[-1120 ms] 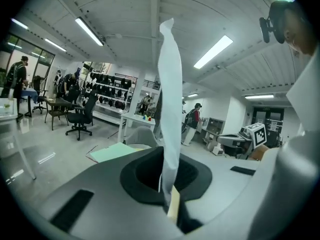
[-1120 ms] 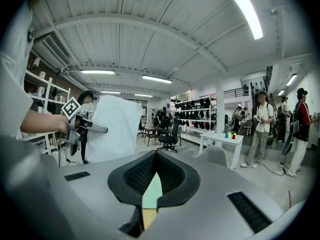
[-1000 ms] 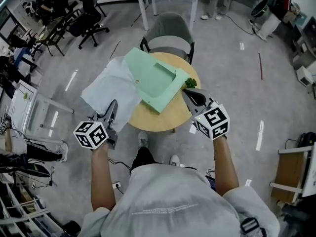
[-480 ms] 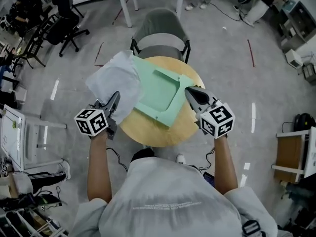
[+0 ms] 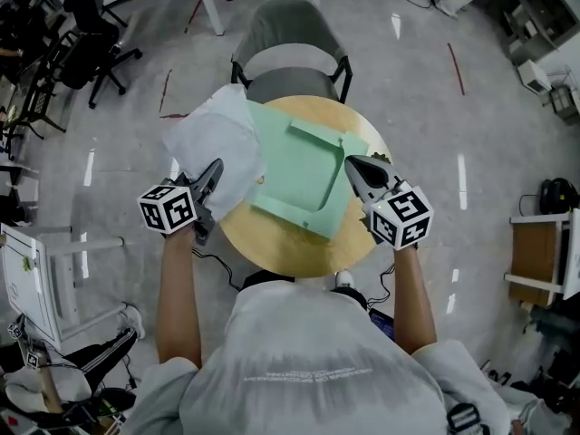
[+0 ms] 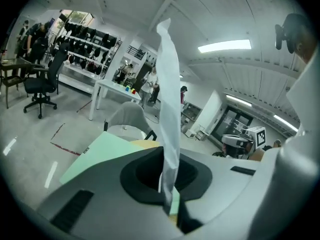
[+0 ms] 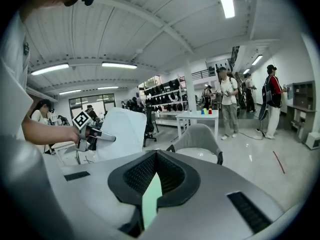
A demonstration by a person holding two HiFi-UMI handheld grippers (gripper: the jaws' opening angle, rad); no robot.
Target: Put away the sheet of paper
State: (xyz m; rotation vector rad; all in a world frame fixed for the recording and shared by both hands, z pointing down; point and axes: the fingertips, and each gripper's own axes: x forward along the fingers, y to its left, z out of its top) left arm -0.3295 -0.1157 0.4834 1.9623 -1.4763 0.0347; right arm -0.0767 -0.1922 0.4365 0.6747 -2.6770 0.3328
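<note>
Sheet of paper [image 5: 217,143] held aloft over left edge of counter [image 5: 281,247], pinched in clenched left gripper [image 5: 214,170]; right gripper [image 5: 353,163] clamps green folder [image 5: 304,175] by its edge. Risk: limp sheet buckles at folder mouth, creasing or slipping free.

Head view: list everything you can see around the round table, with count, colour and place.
Sheet of paper: one, white, held up at the table's left edge.
Folder: one, pale green, over the table top.
Table: one, round, light wood, centre.
Chair: one, grey, behind the table.
Office chair: at least one, black, top left.
Left hand-held gripper: one, grey with a black-and-white marker cube, shut on the sheet of paper.
Right hand-held gripper: one, same colours, shut on the folder's right edge.
Forearms: two, bare, below the grippers.
</note>
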